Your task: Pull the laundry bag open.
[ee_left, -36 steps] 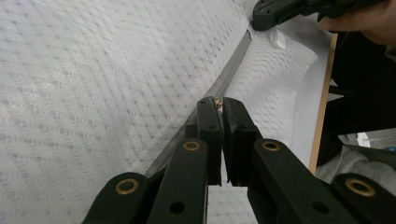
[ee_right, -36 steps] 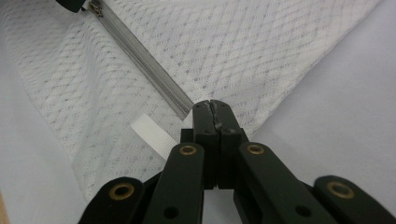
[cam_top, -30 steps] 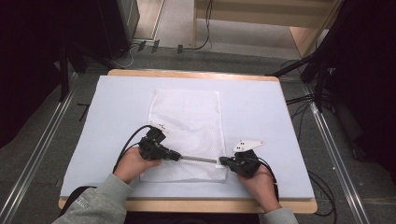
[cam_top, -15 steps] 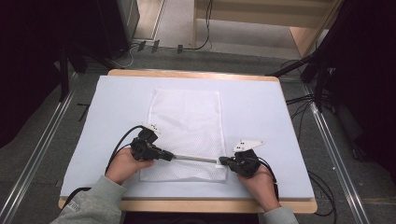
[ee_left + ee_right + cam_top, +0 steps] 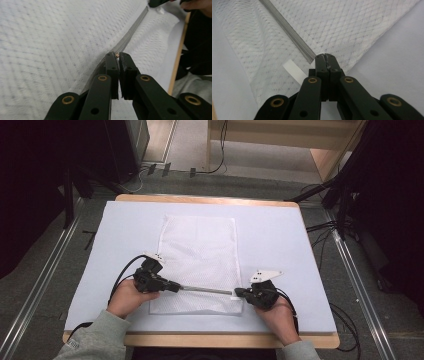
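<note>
— Mesh bag [image 5: 200,262]: where is it placed?

— It is laid flat on the pale sheet [image 5: 280,240] that covers the bench [image 5: 205,199], with its long sides running away from the person. A grey zipper [image 5: 207,290] is seen across the bag near its front edge.

— How is the left tool [image 5: 176,287] set against the bag?

— It is held at the bag's left side, pointing along the zipper toward the bag's right side. In the left gripper view its jaws are drawn nearly together, and a small brass-coloured piece, apparently the zipper pull [image 5: 117,54], is pinched between their tips. The zipper tape is seen running on from the tips toward the bag's far corner.

— And the right tool [image 5: 239,292]?

— It is placed at the bag's right front corner, facing the left tool. In the right gripper view [image 5: 325,57] its jaws are pressed fully together at the end of the zipper [image 5: 287,30], where the bag's edge is clamped. A short white ribbed tab [image 5: 293,71] is seen just beside the jaws, lying on the mesh.

— Are the hands visible?

— The left hand [image 5: 127,297] and the right hand [image 5: 277,317] are seen at the bag's front, each wrapped around its tool, with grey sleeves at the bench's near edge.
</note>
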`<action>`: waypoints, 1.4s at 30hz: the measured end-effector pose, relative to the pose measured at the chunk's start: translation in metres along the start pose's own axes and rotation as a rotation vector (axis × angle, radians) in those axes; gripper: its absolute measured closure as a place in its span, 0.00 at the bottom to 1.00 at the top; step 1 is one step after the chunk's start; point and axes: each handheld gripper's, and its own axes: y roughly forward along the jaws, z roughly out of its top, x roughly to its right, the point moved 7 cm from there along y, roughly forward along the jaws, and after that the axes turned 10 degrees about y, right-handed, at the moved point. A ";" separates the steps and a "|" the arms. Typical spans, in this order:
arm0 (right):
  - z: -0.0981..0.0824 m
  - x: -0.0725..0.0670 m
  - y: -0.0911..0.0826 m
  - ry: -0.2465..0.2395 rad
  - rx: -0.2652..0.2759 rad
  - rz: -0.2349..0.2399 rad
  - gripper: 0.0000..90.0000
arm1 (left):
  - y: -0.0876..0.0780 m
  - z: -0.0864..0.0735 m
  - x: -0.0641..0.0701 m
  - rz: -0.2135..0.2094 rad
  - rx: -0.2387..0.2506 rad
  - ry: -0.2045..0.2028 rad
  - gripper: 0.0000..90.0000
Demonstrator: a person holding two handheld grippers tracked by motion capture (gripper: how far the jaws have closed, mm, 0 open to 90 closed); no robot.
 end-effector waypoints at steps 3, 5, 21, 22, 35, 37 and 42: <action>0.000 0.001 0.000 -0.010 0.003 0.006 1.00 | -0.001 -0.002 -0.001 0.015 -0.001 -0.006 0.98; 0.000 0.001 0.000 -0.013 0.005 0.011 1.00 | -0.002 -0.004 -0.001 0.011 -0.003 -0.010 0.98; 0.001 0.001 0.000 -0.020 -0.007 0.013 1.00 | -0.014 -0.018 -0.008 0.043 -0.013 -0.064 0.98; 0.001 0.001 0.000 -0.022 -0.008 0.015 1.00 | -0.015 -0.018 -0.008 0.029 -0.003 -0.073 0.98; 0.001 0.002 0.000 -0.015 -0.020 0.023 1.00 | -0.026 -0.024 -0.009 0.029 0.018 -0.094 0.98; 0.002 0.002 0.000 -0.012 -0.020 0.023 1.00 | -0.028 -0.026 -0.011 0.043 0.008 -0.098 0.98; 0.002 0.002 0.001 -0.013 -0.022 0.025 1.00 | -0.035 -0.029 -0.014 0.041 0.026 -0.128 0.98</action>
